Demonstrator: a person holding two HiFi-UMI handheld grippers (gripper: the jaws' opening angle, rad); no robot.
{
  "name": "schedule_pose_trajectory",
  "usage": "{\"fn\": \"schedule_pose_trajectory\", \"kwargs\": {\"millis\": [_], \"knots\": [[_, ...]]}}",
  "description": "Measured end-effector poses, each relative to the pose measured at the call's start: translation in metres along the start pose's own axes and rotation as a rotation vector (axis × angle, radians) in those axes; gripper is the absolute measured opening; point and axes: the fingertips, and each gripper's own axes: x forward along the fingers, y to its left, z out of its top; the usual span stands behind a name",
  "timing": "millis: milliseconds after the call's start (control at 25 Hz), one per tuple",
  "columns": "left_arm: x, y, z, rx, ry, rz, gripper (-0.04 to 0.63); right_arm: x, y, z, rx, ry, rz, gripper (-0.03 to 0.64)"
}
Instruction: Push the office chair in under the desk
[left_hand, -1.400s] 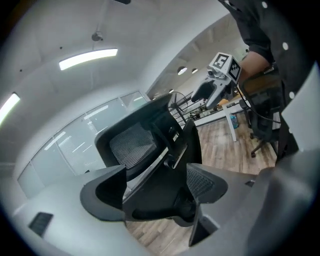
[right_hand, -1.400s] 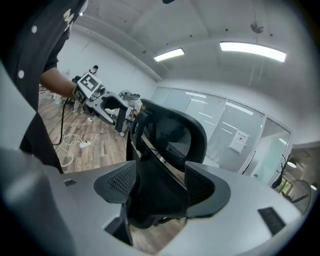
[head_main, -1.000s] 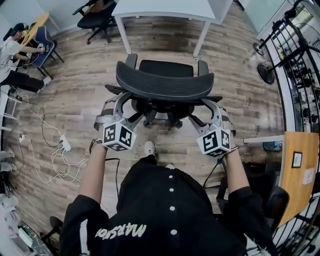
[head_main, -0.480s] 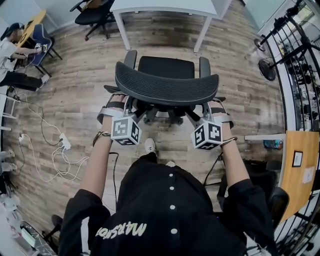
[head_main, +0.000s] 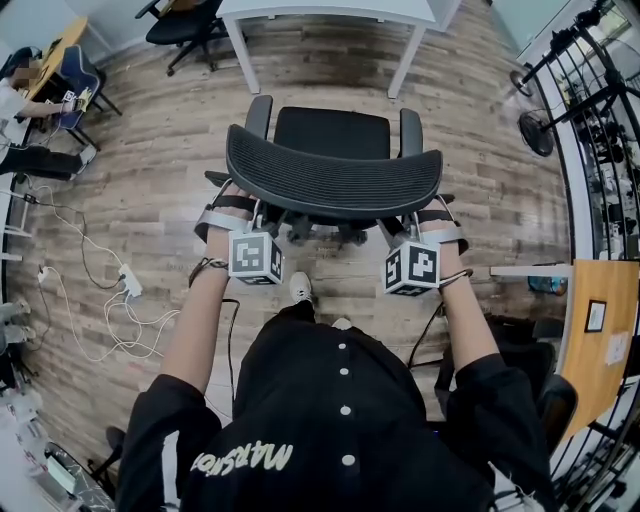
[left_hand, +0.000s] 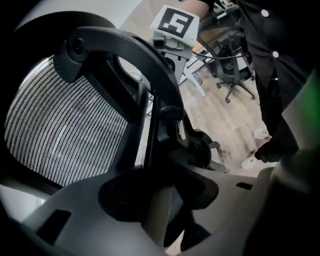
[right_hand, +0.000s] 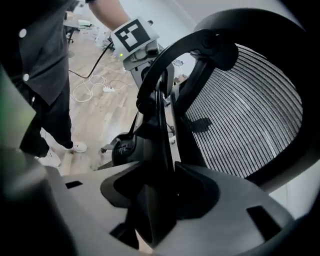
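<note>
Office chair (head_main: 335, 180) before desk (head_main: 330, 8), head view only; gripper views: left claw (left_hand: 159, 195), right claw (right_hand: 159, 188) just closed, clamping its frame.

On wood floor (head_main: 150, 170): office chair (head_main: 332, 176), cables (head_main: 115, 312)

Black mesh-backed office chair (head_main: 333, 183) upright, seat toward white desk (head_main: 330, 8), near it, not yet underneath.

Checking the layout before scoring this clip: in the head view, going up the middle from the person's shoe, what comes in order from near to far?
Shoe → chair backrest → chair seat → white desk.
</note>
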Motion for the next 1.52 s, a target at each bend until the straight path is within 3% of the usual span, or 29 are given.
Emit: {"fn": "schedule_pose_trajectory", "kwargs": {"millis": [240, 1520], "knots": [[0.002, -0.001, -0.001, -0.006, -0.004, -0.020, 0.209, 0.003, 0.000, -0.001, 0.015, 0.022, 0.046, 0.204], [0.046, 0.032, -0.006, -0.078, 0.022, -0.062, 0.215, 0.040, -0.037, -0.022, 0.041, 0.026, 0.066, 0.210]]}}
